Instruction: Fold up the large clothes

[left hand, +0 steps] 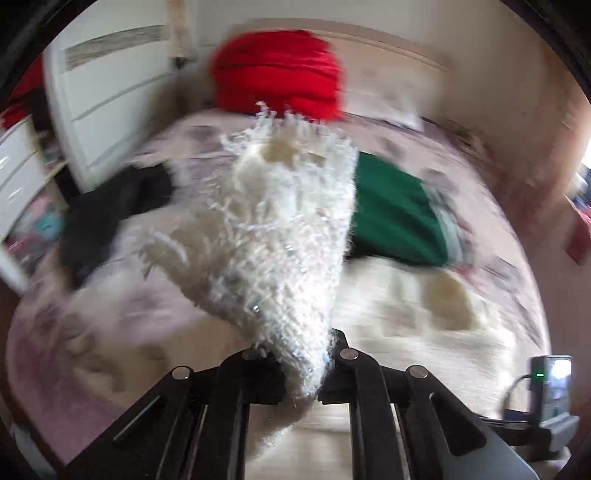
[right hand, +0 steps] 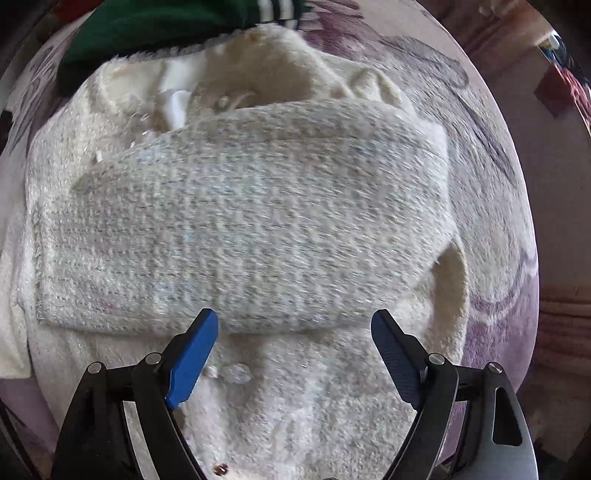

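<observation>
Your left gripper [left hand: 301,373] is clamping a bunch of the cream cardigan [left hand: 280,229], jaws closed on the fabric. The fringed part is standing up in front of the left camera and hiding the middle of the bed [left hand: 110,332]. That view is motion-blurred, so detail is poor.

Your right gripper [right hand: 293,343] is hovering just over the cardigan [right hand: 240,229] with jaws wide apart, holding nothing. Blue pads [right hand: 194,360] are showing on both fingers.

The cardigan is lying on the bed's [right hand: 509,258] mauve patterned cover. In the right view one sleeve is lying folded across the body, and clear buttons [right hand: 236,371] are sitting just below the sleeve edge, near the left pad.

A green garment [left hand: 395,214] is lying beyond the cardigan, touching its collar end in the right view [right hand: 166,26]. A black garment [left hand: 107,218] is lying to the left on the bed, and a red bundle [left hand: 277,74] is sitting at the far end. White drawers [left hand: 110,96] are standing off the bed's left side.
</observation>
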`<state>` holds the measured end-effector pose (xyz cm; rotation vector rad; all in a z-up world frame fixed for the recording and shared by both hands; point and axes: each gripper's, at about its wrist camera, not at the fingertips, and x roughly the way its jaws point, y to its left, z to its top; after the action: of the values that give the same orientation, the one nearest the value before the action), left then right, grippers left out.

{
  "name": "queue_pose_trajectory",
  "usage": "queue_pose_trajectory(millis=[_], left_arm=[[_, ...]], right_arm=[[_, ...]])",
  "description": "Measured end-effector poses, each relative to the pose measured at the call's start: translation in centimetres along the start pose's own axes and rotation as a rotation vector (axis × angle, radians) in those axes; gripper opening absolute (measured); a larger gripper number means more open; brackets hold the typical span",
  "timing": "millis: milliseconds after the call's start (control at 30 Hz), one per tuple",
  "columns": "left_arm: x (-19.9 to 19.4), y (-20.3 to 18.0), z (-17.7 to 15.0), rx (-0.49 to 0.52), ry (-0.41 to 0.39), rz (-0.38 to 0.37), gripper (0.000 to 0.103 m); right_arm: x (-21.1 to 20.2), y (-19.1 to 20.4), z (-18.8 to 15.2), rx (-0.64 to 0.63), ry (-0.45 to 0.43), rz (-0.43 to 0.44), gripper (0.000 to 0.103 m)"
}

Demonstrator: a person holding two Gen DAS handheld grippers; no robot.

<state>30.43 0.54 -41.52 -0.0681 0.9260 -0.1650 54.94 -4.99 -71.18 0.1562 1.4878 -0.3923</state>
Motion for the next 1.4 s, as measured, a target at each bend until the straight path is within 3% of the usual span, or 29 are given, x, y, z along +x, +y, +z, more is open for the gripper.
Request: queue_pose_trajectory(millis=[100,200,300,400,467,500,567,633,767,867,967,1067,1133,1167,1200,1233,1267,1333,1400], left_arm=[[2.4,-9.8,0.0,0.142,0.075,-0.158,0.008],[5.2,-18.1,-1.7,0.264,0.152,-0.254,0.008],[9.0,-23.0,-4.0,0.35,0.245,-0.274,0.009],[12.3,-25.4,-6.6,0.406,0.363,-0.258,0.013],[13.5,-25.4,-7.2,0.387,0.421,-0.259,0.022],[13.8,-25.1,-7.1,0.379,0.437,-0.256,0.026],[13.0,-24.3,-7.0,0.377,0.445,-0.258,0.066],[12.0,-23.5,-6.3,0.359,0.438,-0.274,0.08],[9.4,-18.9,-4.7,0.27,0.402,-0.223,0.08],[9.6,-13.0,-3.1,0.173,0.378,-0.073,0.08],[12.5,-6.8,-2.6,0.103,0.392,0.116,0.08],[16.7,-1.4,-3.1,0.034,0.428,0.26,0.08],[19.4,1.0,-3.8,0.01,0.465,0.326,0.083],[20.1,1.9,-4.2,-0.011,0.475,0.323,0.086],[20.6,2.5,-4.3,-0.037,0.478,0.316,0.09],[20.7,3.1,-4.3,-0.049,0.471,0.315,0.095],[20.5,3.3,-4.2,-0.045,0.46,0.315,0.095],[19.8,3.8,-4.1,-0.031,0.439,0.34,0.095],[19.3,4.9,-4.1,-0.076,0.439,0.34,0.095]], right_arm=[[-1.6,-8.1,-1.9,0.071,0.02,0.019,0.087],[-2.2,-13.4,-2.7,0.128,0.04,0.012,0.087],[-1.4,-18.5,-3.1,0.178,0.062,-0.004,0.087],[1.1,-23.5,-2.4,0.234,0.093,0.027,0.087],[1.8,-25.4,-2.4,0.264,0.108,0.079,0.087],[2.0,-26.1,-2.4,0.273,0.114,0.124,0.087],[2.4,-27.3,-2.4,0.28,0.128,0.205,0.087],[2.4,-28.5,-2.3,0.301,0.128,0.276,0.087],[2.0,-30.8,-1.2,0.349,0.106,0.412,0.087],[1.6,-31.6,0.5,0.374,0.086,0.526,0.087],[1.1,-29.7,2.4,0.393,0.075,0.643,0.087],[1.1,-26.8,4.8,0.385,0.071,0.725,0.087],[1.9,-24.7,5.8,0.357,0.119,0.727,0.087],[2.7,-24.0,6.3,0.335,0.137,0.736,0.086],[3.0,-22.9,6.7,0.304,0.147,0.711,0.079],[3.4,-22.6,6.8,0.273,0.13,0.688,0.062],[2.9,-21.8,7.0,0.236,0.106,0.663,0.007],[1.3,-20.1,7.3,0.157,0.06,0.634,0.007],[-1.2,-19.3,7.7,0.085,-0.062,0.585,0.006]])
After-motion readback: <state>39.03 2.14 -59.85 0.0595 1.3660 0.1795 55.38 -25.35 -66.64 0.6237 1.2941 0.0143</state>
